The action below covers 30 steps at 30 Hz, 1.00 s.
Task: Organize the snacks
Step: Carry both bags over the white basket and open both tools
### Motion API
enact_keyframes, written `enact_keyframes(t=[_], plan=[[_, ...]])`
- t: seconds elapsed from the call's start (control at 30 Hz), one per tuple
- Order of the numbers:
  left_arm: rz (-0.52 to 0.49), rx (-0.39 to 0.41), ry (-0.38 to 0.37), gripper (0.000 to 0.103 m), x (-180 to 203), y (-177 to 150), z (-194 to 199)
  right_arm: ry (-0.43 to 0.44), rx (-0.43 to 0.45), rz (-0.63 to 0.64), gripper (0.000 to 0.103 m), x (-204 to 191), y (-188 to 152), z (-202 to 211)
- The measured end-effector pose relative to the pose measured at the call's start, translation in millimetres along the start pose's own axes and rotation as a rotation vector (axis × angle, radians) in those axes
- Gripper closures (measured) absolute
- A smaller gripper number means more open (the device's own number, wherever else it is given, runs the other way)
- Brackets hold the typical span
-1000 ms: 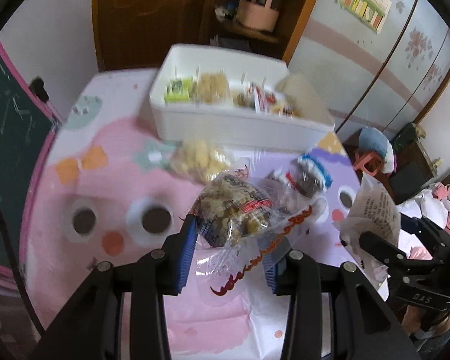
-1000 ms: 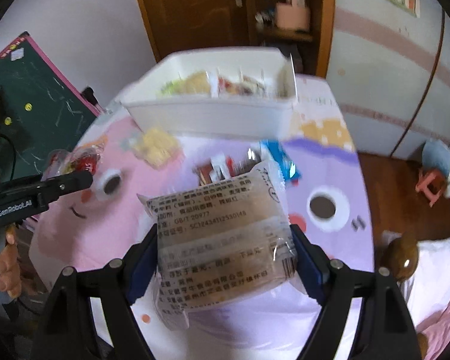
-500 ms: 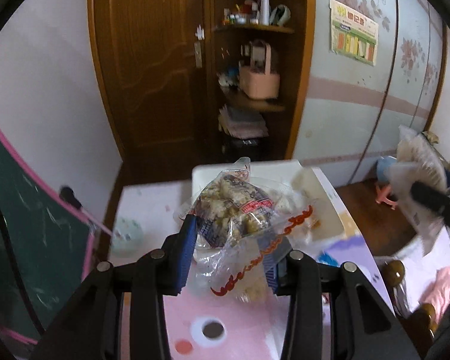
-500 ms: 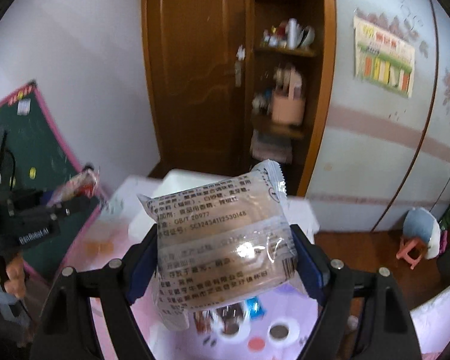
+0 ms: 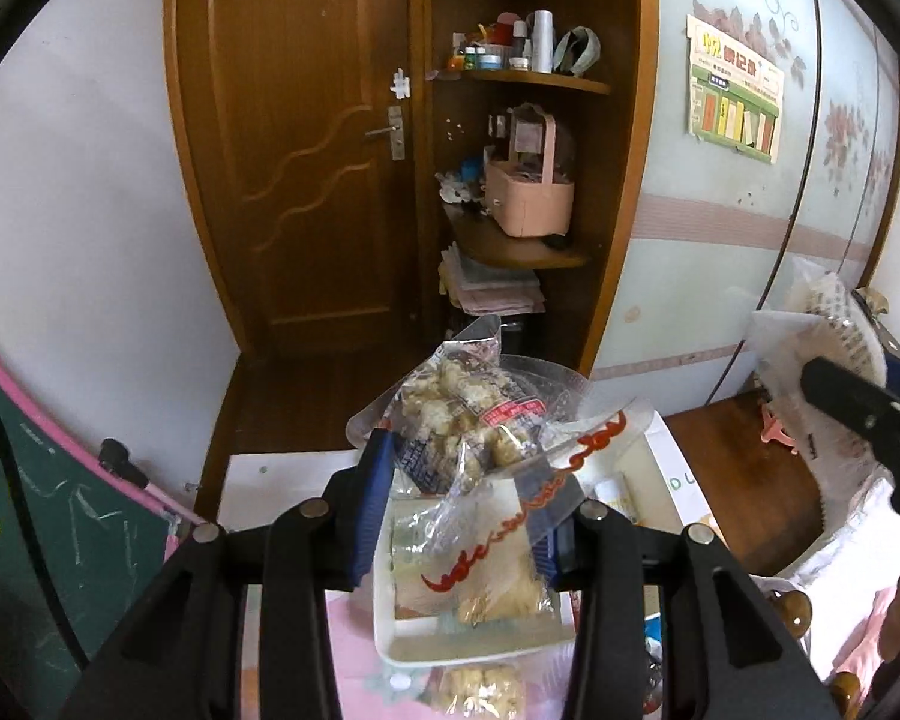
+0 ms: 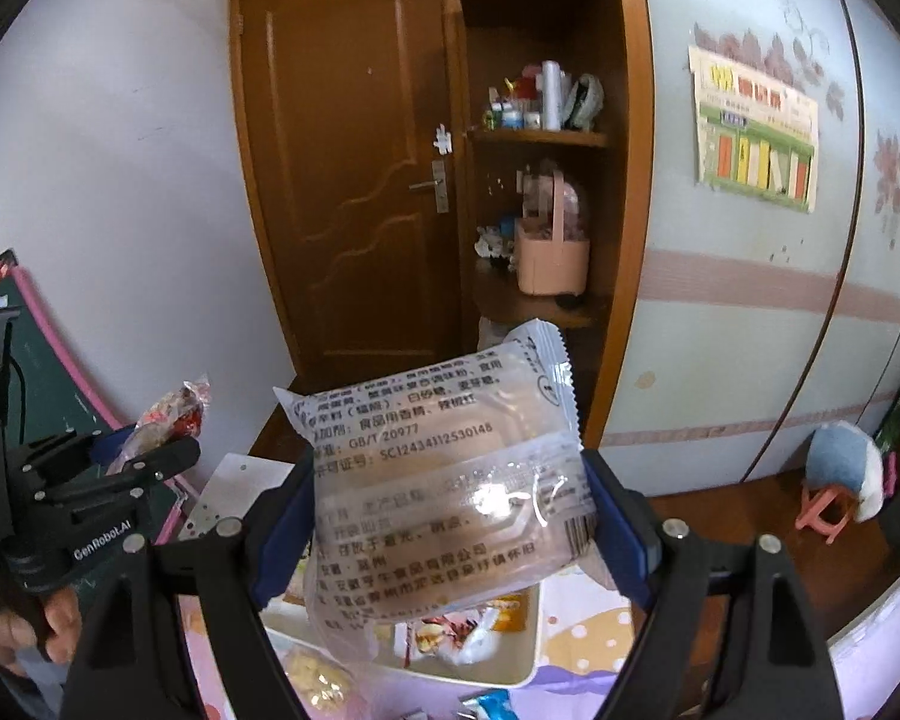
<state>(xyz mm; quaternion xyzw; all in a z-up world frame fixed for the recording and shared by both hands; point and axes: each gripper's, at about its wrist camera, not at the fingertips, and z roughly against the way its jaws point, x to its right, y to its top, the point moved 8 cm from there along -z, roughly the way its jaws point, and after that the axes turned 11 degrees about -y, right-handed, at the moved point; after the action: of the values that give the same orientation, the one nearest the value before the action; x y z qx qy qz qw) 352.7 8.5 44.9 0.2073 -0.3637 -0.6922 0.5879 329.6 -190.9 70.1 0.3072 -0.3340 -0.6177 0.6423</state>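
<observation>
My left gripper (image 5: 462,498) is shut on a clear packet of puffed snack pieces (image 5: 468,426) with red lettering, held up in the air. Below it lies the white divided bin (image 5: 384,618) with snack packets inside. In the right wrist view, my right gripper (image 6: 450,516) is shut on a clear wrapped brown cake (image 6: 444,480) with printed text, its jaws standing wide around the pack. That pack hangs over the bin's (image 6: 528,648) near end. A hand (image 6: 42,624) holds the left gripper at the left edge.
The pink patterned table cover (image 6: 576,630) carries loose snack packets (image 5: 480,690) in front of the bin. Behind the table stand a wooden door (image 5: 306,180) and a corner shelf with a pink basket (image 5: 528,198). A green chalkboard (image 5: 30,510) leans at the left.
Both grippers rose and moved forward with their packets still held. The views swung from the tabletop up to the door and shelf, and the bin now sits under the fingers.
</observation>
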Motion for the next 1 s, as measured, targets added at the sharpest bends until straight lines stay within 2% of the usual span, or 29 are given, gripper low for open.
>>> enact_keyframes(t=[0.33, 0.53, 0.8, 0.83, 0.93, 0.97, 1.0], plan=[[0.021, -0.086, -0.077, 0.064, -10, -18, -78, -0.03, -0.113, 0.008, 0.02, -10, -27, -75], [0.046, -0.136, -0.054, 0.063, -25, -34, -115, -0.039, -0.161, 0.025, 0.02, -19, -41, -105], [0.04, -0.172, -0.03, 0.062, -31, -44, -137, -0.03, -0.215, 0.01, 0.017, -31, -45, -140], [0.04, -0.171, -0.017, 0.059, -32, -44, -139, -0.033, -0.227, 0.011, 0.016, -33, -47, -145], [0.043, -0.148, 0.011, 0.032, -35, -43, -139, -0.076, -0.189, 0.02, 0.016, -34, -44, -150], [0.047, -0.134, 0.022, 0.027, -37, -42, -138, -0.091, -0.172, 0.025, 0.015, -34, -43, -150], [0.049, -0.128, 0.025, 0.027, -38, -42, -138, -0.095, -0.168, 0.025, 0.014, -34, -43, -148]])
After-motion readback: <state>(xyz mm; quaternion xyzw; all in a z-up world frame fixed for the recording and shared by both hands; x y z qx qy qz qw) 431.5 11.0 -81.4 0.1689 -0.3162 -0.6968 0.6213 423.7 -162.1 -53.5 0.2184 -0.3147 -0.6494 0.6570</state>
